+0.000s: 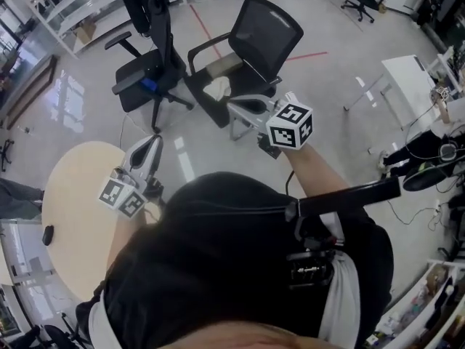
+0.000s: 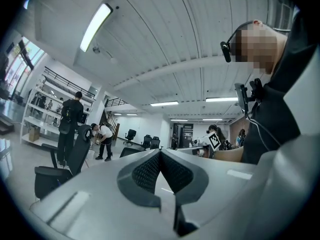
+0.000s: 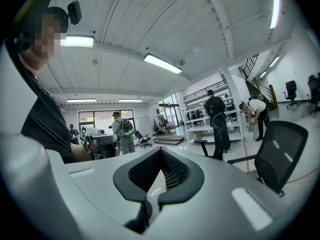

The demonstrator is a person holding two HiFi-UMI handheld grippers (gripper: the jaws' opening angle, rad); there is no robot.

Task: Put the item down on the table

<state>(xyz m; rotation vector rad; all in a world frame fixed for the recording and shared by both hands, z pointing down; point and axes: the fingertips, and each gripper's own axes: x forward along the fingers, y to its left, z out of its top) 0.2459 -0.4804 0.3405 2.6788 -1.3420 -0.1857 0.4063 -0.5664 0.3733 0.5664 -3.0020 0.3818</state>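
While the person stands with an arm out to each side, both tongs are empty. The left tongs have their dark ribbed pads pressed together with nothing between them, and the right tongs are closed in the same way on nothing.

From the head view, the left tongs hang by the right rim of a round, pale wooden surface and point away from the person. The right tongs reach out over the grey floor, their tips toward a mesh-backed chair. Something pale lies on that chair's seat. A black high-backed chair stands just beside it, to its left.

No item is held. A small dark object lies flat on the round surface near its left rim, well apart from both tongs. Whether it is the task's item cannot be told, as it is too small to make out.

Few containers show. A cardboard box sits low at the white shelving, and its contents cannot be seen. In the right gripper view a white bin stands on the floor at the feet of a bending person, and its inside is hidden too. Another person in dark clothes stands at the shelving nearby.
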